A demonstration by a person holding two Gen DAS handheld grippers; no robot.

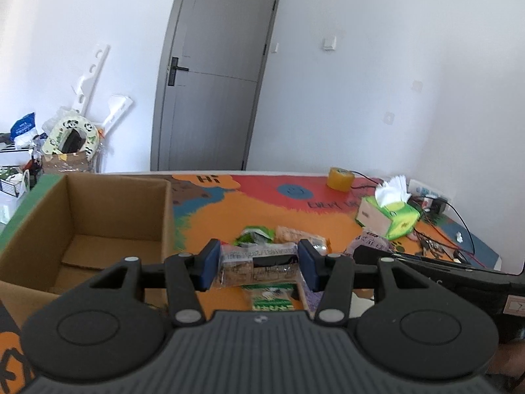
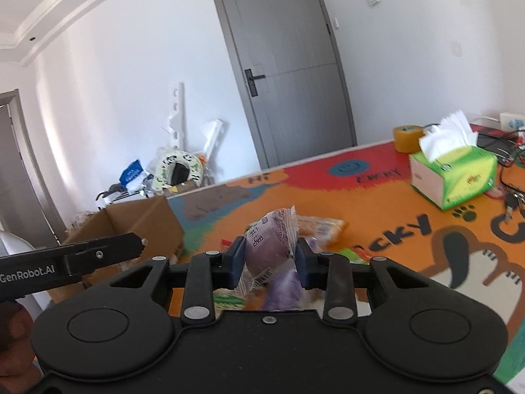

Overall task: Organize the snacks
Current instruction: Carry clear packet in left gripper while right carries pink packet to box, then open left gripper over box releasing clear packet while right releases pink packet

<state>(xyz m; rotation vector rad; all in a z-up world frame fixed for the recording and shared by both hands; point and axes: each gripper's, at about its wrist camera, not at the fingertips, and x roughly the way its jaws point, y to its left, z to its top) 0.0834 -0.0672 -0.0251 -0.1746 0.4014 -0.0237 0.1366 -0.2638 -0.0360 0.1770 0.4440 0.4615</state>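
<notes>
Gripping a clear-wrapped brown snack packet (image 1: 259, 264) between blue pads: left gripper (image 1: 259, 264), jaws narrowed onto the packet's two ends, lifted above the orange mat (image 1: 229, 210). Clamped in the right gripper (image 2: 269, 257): a purple-filled snack packet (image 2: 270, 246) (tilted, crimped top corner up), jaws drawn in close on its sides. Below and beyond, loose on the mat: a green wrapper (image 1: 256, 233), an orange-tan packet (image 2: 320, 226). Left of both, just beside the mat: open cardboard box (image 1: 98, 216). Farther right: green tissue box (image 2: 454, 177), yellow tape roll (image 1: 340, 179).
</notes>
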